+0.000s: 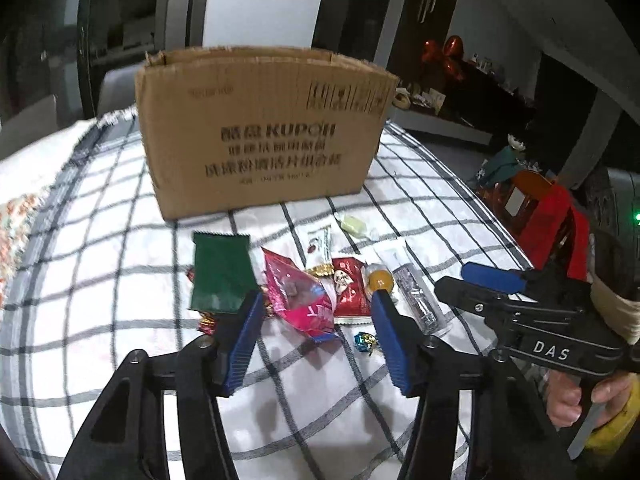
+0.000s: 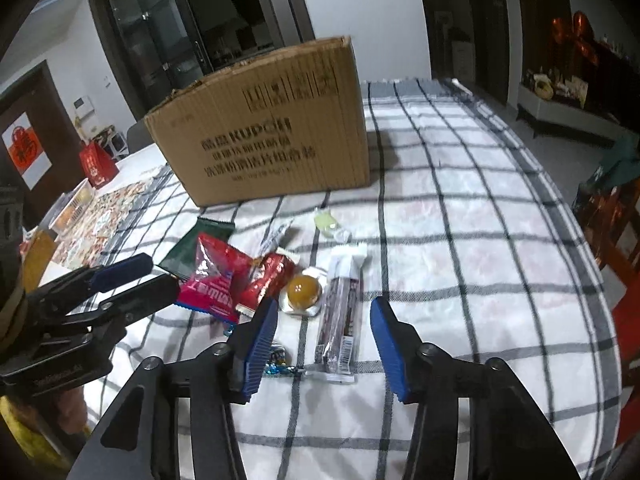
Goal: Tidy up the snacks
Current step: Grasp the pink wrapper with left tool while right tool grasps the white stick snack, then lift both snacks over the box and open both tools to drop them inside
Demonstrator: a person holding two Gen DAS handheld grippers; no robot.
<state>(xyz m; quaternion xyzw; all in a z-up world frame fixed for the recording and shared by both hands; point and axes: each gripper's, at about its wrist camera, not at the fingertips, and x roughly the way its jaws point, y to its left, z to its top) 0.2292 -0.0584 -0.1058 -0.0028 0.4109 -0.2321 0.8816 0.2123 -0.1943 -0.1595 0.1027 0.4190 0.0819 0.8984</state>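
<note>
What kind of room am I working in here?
Most likely a home dining or living room: a grey-checked white tablecloth covers the table, dark glass sliding doors stand behind, and a red paper gift bag sits nearby.

A white cloth with dark check lines [image 2: 460, 208] is covering the table. At its left side a second cloth with a busy, colourful pattern [image 2: 100, 216] is lying next to it. A red paper bag [image 2: 96, 164] is standing far back on that side. A red and white sign [image 2: 26, 148] is hanging on a brown door. Big dark glass doors [image 2: 180, 40] are standing behind the table. Shiny red balloons [image 1: 448, 54] are sitting over a dark shelf. A red chair [image 1: 548, 220] is standing just beside the table.
</note>
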